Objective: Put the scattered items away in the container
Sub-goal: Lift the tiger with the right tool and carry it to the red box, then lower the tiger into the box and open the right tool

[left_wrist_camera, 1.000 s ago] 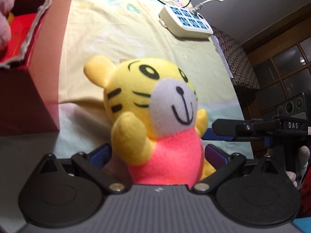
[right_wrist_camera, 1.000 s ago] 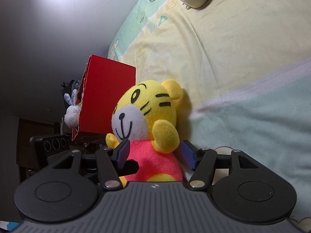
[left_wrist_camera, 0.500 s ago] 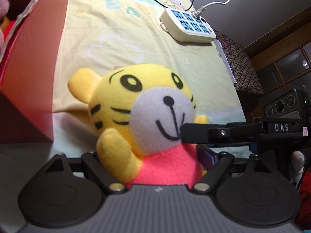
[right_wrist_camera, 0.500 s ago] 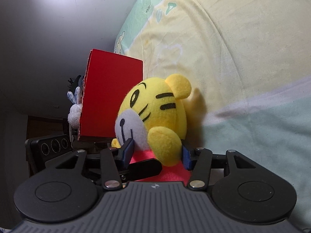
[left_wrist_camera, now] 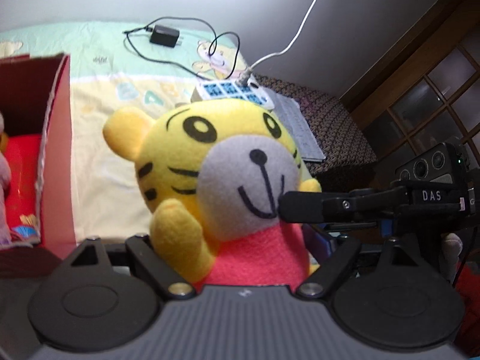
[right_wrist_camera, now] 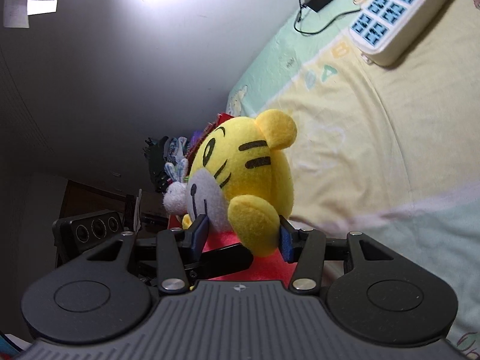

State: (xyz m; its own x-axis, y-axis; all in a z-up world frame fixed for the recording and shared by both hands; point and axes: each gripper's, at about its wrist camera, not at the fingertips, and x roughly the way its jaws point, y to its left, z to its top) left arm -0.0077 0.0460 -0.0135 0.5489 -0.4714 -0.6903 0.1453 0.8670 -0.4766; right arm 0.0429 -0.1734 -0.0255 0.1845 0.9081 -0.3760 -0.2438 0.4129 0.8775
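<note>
Plush tiger (left_wrist_camera: 228, 180) sits pinched in both my left tool (left_wrist_camera: 240, 258) and right tool (right_wrist_camera: 240, 237), just beside the red box (left_wrist_camera: 57, 150), ready to go inside.

Bed sheet (right_wrist_camera: 375, 156) carries power strip (right_wrist_camera: 396, 21), charger (left_wrist_camera: 164, 36), red box (left_wrist_camera: 57, 156).

Tiger plush (left_wrist_camera: 228, 177) clamped in left gripper (left_wrist_camera: 246, 258), beside red box (left_wrist_camera: 57, 150).

Yellow plush tiger (left_wrist_camera: 216, 162): black stripes, grey-white muzzle, pink-red body, upright, face toward the left wrist camera, clear of the bedsheet. Red cardboard box (left_wrist_camera: 57, 150): open top, standing on the bed beside the tiger, other soft toys inside.
</note>
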